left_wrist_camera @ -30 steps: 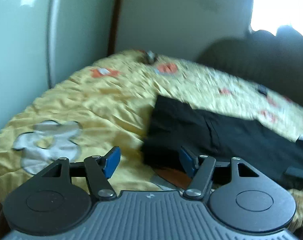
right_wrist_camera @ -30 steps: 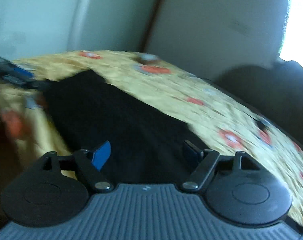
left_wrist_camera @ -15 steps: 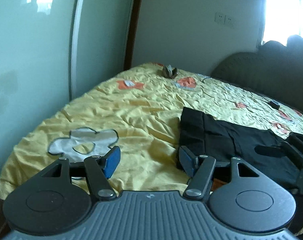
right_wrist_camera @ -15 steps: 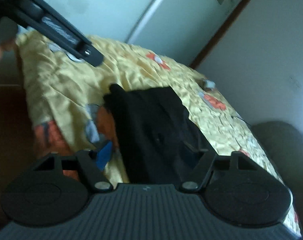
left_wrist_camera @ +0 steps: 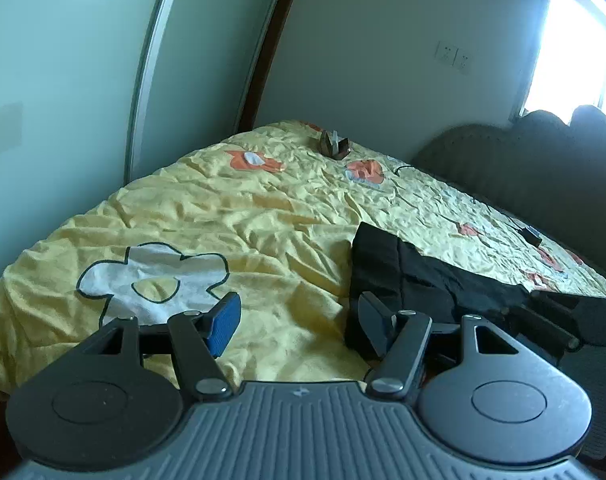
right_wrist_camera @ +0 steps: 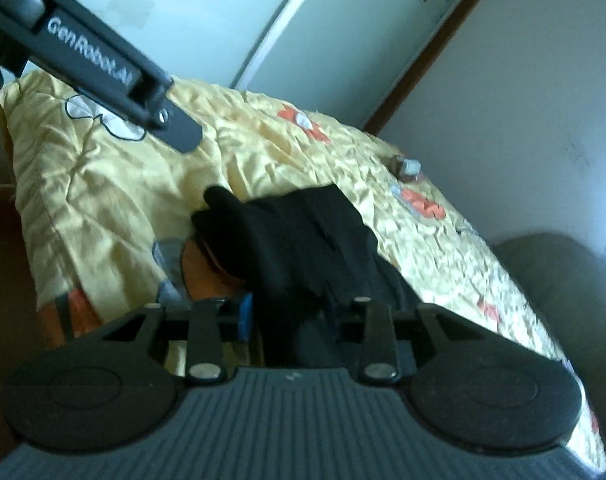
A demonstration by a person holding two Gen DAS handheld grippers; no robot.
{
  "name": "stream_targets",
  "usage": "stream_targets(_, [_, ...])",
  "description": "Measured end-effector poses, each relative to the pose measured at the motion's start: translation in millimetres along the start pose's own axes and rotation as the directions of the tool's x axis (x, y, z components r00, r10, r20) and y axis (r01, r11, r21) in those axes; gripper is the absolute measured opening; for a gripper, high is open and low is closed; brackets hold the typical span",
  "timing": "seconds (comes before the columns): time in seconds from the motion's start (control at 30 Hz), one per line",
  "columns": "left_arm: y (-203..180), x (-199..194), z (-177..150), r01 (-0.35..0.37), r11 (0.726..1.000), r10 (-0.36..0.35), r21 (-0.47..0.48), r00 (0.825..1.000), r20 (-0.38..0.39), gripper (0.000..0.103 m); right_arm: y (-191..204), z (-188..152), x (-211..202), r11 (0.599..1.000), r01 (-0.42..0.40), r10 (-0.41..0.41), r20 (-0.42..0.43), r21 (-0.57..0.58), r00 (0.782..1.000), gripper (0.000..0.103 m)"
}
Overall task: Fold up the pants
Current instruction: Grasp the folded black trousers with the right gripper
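Observation:
Black pants (left_wrist_camera: 403, 264) lie folded on the yellow quilt (left_wrist_camera: 223, 216), one end near the bed's front edge. My left gripper (left_wrist_camera: 299, 312) hangs open over bare quilt; its right finger (left_wrist_camera: 373, 320) stands just beside the pants' near corner, with nothing between the pads. In the right wrist view my right gripper (right_wrist_camera: 289, 316) is closing on a raised bunch of the pants (right_wrist_camera: 295, 232), and the dark cloth fills the gap between its pads. The left gripper's finger (right_wrist_camera: 103, 68) crosses the upper left of that view. The right gripper (left_wrist_camera: 563, 316) shows at the pants' right end.
A glass wardrobe door (left_wrist_camera: 63, 80) runs along the bed's left side. A dark padded headboard (left_wrist_camera: 523, 160) stands at the right. A small brown object (left_wrist_camera: 335, 146) sits at the far end of the quilt, and a small black item (left_wrist_camera: 531, 234) with a cable lies near the headboard.
My right gripper swung in towards the pants' end, rolled, and its jaws narrowed around the black cloth. The left gripper shifted a little sideways and stayed open.

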State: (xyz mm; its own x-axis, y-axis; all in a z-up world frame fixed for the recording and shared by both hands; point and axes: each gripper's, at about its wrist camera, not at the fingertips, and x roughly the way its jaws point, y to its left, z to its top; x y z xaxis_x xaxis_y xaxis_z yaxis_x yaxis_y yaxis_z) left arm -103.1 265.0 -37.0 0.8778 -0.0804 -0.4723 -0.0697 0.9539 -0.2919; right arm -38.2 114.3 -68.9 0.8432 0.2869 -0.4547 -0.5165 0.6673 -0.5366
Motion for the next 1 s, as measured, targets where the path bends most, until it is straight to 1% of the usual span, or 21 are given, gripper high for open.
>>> stream_targets(0.07, [2, 0, -1, -0.003, 1.000, 0.003, -0.003, 1.000, -0.001, 0.064, 4, 5, -1, 1.000, -0.009, 0.009, 0.014, -0.014, 1.000, 0.042])
stream_targets(0.1, [4, 0, -1, -0.007, 1.000, 0.007, -0.005, 1.000, -0.003, 0.064, 9, 8, 3, 0.999, -0.021, 0.021, -0.005, -0.047, 1.000, 0.047])
stream_targets(0.13, [5, 1, -1, -0.009, 1.000, 0.009, -0.009, 1.000, -0.001, 0.064, 14, 9, 5, 0.997, -0.026, 0.025, -0.010, -0.072, 1.000, 0.049])
stream_targets(0.2, [8, 1, -1, -0.012, 1.000, 0.012, -0.016, 1.000, -0.003, 0.064, 20, 13, 8, 0.995, -0.008, 0.008, 0.004, -0.098, 1.000, 0.049])
stream_targets(0.23, [9, 1, -1, -0.012, 1.000, 0.012, -0.021, 1.000, -0.001, 0.064, 22, 16, 10, 0.995, -0.017, 0.018, 0.000, -0.098, 1.000, 0.049])
stream_targets(0.33, [14, -1, -1, -0.016, 0.999, 0.016, -0.031, 1.000, 0.002, 0.064, 25, 30, 9, 0.996, -0.055, 0.057, 0.036, -0.072, 0.998, 0.049])
stream_targets(0.37, [15, -1, -1, -0.019, 0.999, 0.019, -0.031, 1.000, 0.003, 0.064, 30, 33, 12, 0.994, -0.048, 0.052, 0.036, -0.095, 0.998, 0.049])
stream_targets(0.43, [17, -2, -1, -0.023, 0.999, 0.023, -0.034, 1.000, 0.003, 0.064, 40, 30, 25, 0.988, -0.003, 0.005, 0.014, -0.154, 1.000, 0.051])
stream_targets(0.5, [19, -2, -2, -0.023, 0.999, 0.023, -0.034, 1.000, -0.002, 0.064, 38, 25, 29, 0.990, 0.025, -0.022, 0.025, -0.140, 0.999, 0.052])
stream_targets(0.53, [19, -2, -2, -0.026, 0.999, 0.026, -0.032, 1.000, -0.004, 0.064, 38, 24, 30, 0.989, 0.033, -0.031, 0.017, -0.145, 0.999, 0.047])
stream_targets(0.6, [20, -1, -2, -0.024, 0.999, 0.024, -0.033, 1.000, 0.000, 0.064, 39, 22, 29, 0.985, 0.033, -0.032, 0.006, -0.167, 0.999, 0.034])
stream_targets(0.63, [21, -1, -2, -0.020, 0.999, 0.020, -0.041, 1.000, -0.002, 0.064, 39, 21, 27, 0.984, 0.040, -0.038, 0.014, -0.174, 0.999, 0.026])
stream_targets(0.67, [22, 0, -1, -0.009, 0.999, 0.009, -0.049, 1.000, -0.004, 0.064, 39, 20, 25, 0.983, 0.052, -0.048, 0.028, -0.175, 0.998, 0.024])
stream_targets(0.7, [23, 1, 0, 0.009, 0.998, -0.009, -0.064, 1.000, -0.007, 0.064, 37, 20, 21, 0.985, 0.058, -0.052, 0.041, -0.162, 0.998, 0.023])
stream_targets(0.73, [25, 2, 2, 0.034, 0.995, -0.035, -0.091, 0.999, -0.013, 0.064, 31, 21, 18, 0.992, 0.033, -0.028, 0.037, -0.123, 0.999, 0.023])
stream_targets(0.8, [30, 4, 6, 0.073, 0.987, -0.076, -0.142, 0.997, -0.015, 0.064, 9, 21, 15, 0.999, -0.047, 0.046, 0.020, 0.021, 0.999, 0.022])
stream_targets(0.83, [32, 5, 8, 0.086, 0.984, -0.089, -0.154, 0.996, -0.013, 0.064, -4, 21, 15, 0.992, -0.076, 0.074, 0.020, 0.097, 0.997, 0.021])
stream_targets(0.9, [32, 8, 13, 0.108, 0.979, -0.112, -0.170, 0.994, -0.012, 0.065, -27, 20, 14, 0.966, -0.128, 0.126, 0.022, 0.225, 0.992, 0.019])
stream_targets(0.93, [31, 9, 16, 0.134, 0.974, -0.138, -0.182, 0.990, -0.008, 0.065, -35, 19, 14, 0.957, -0.131, 0.127, 0.034, 0.258, 0.991, 0.018])
stream_targets(0.97, [31, 11, 21, 0.182, 0.963, -0.186, -0.201, 0.983, -0.001, 0.065, -38, 18, 10, 0.959, -0.117, 0.108, 0.048, 0.259, 0.993, 0.018])
stream_targets(1.0, [30, 14, 25, 0.222, 0.950, -0.227, -0.218, 0.974, 0.002, 0.068, -38, 18, 5, 0.968, -0.082, 0.068, 0.065, 0.238, 0.996, 0.018])
